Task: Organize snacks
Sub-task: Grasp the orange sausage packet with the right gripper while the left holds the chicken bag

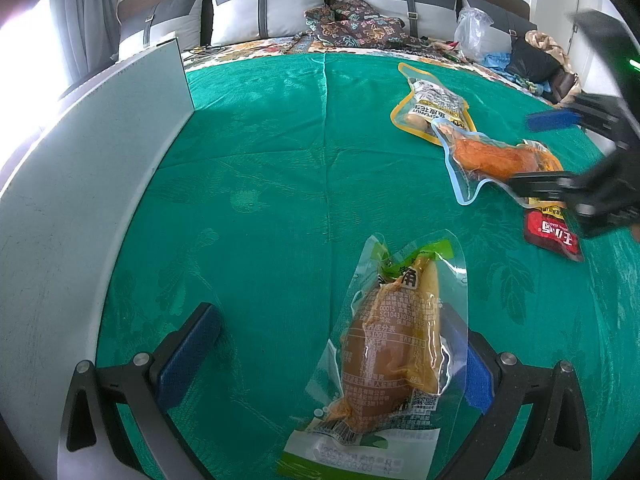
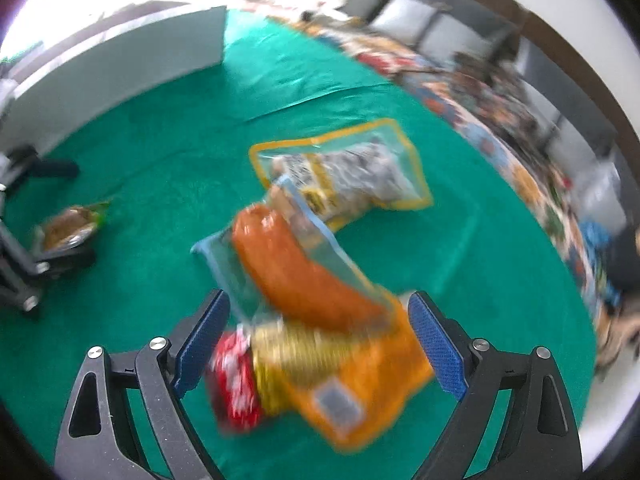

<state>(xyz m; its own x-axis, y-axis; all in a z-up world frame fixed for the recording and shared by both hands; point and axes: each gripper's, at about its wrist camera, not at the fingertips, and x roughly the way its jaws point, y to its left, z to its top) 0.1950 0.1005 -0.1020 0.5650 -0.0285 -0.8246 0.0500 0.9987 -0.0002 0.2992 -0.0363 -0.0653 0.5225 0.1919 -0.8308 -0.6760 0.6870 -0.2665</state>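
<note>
My left gripper (image 1: 340, 344) is open over a green-edged clear packet of brown food (image 1: 396, 344), which lies on the green cloth between its fingers, close to the right finger. My right gripper (image 2: 320, 340) is open over a pile of snacks: an orange sausage in a blue-edged clear packet (image 2: 296, 268), an orange packet (image 2: 360, 384) and a red packet (image 2: 236, 380). The right wrist view is blurred. A yellow-edged peanut packet (image 2: 348, 172) lies beyond. In the left wrist view the right gripper (image 1: 552, 152) sits over the sausage packet (image 1: 492, 156), beside the red packet (image 1: 554, 236) and the peanut packet (image 1: 432, 100).
A white box wall (image 1: 80, 184) stands along the left of the green cloth (image 1: 280, 160); it also shows in the right wrist view (image 2: 120, 68). Grey pillows (image 1: 268, 8), patterned fabric and a plastic bag (image 1: 474, 32) lie at the back.
</note>
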